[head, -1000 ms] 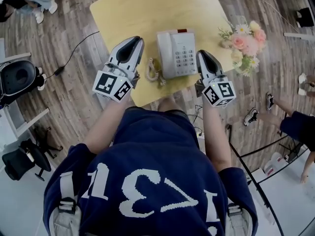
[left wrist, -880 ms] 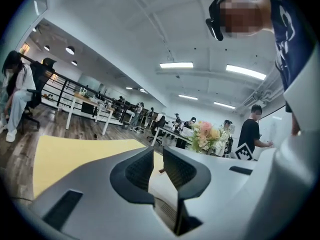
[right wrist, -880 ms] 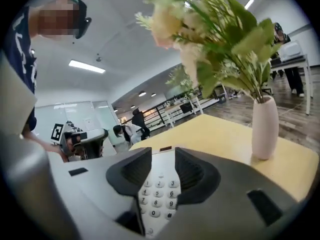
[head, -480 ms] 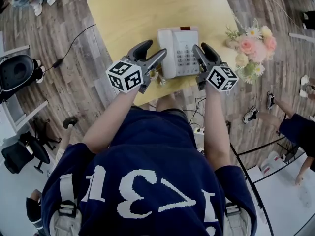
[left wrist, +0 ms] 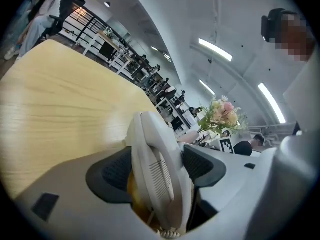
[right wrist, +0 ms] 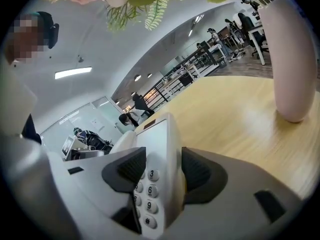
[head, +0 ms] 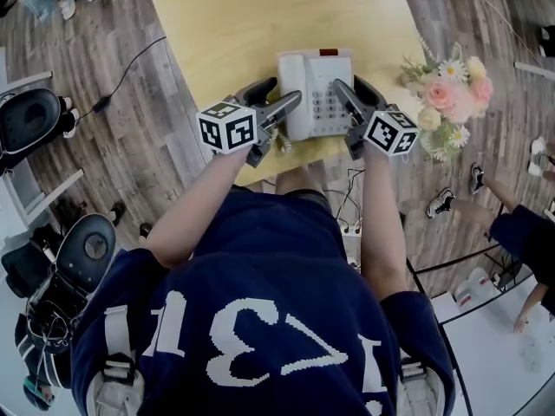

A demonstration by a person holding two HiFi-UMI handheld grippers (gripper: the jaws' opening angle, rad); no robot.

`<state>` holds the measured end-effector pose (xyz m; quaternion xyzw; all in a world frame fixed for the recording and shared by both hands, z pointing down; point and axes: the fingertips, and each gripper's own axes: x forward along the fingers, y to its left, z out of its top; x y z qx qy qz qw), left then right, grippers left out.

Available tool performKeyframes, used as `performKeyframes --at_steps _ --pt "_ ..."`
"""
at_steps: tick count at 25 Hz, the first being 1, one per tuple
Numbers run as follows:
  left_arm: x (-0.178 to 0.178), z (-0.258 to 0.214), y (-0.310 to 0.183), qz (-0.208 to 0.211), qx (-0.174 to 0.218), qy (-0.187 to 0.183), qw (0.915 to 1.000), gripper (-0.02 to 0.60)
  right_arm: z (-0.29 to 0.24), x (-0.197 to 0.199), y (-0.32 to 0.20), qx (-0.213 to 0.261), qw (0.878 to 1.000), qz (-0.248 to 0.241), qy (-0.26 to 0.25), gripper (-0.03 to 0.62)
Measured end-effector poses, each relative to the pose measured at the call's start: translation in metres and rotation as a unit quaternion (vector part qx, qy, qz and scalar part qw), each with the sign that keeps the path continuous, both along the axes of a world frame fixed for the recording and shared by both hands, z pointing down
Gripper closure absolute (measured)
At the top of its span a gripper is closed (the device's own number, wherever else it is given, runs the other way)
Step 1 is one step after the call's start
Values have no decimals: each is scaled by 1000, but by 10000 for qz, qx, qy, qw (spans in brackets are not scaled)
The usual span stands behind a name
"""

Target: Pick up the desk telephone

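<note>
Phone (head: 316, 76) at the table's (head: 251, 16) near edge, flanked by your left gripper (head: 283, 92) and right gripper (head: 350, 85), whose opening jaws straddle its two sides, not yet pressing, so you can lift it level.

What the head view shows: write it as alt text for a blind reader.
From above: a person holds two grippers, jaws opening, astride a white desk telephone on a pale wooden table, the left gripper at its handset side, the right gripper at its keypad side. Flowers stand to the right.
</note>
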<state>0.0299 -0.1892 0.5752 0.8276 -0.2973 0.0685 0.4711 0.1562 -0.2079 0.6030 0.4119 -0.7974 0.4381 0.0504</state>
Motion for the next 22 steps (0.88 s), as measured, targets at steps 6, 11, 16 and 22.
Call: performKeyframes --at_steps 6,11,16,22 --pt "7 4 -2 111 -363 374 9986 270 -3 -1 -2 -35 10000 8 -22 387" --pt "2 5 -3 212 -499 539 9971 273 -7 1 -3 -44 10000 57 23 401" --pt "-8 -7 4 97 -90 414 9991 279 -20 -7 6 92 9998 155 -70 413" --pt "-41 -50 6 -89 838 216 9962 293 -55 -36 26 549 9976 241 -341 430"
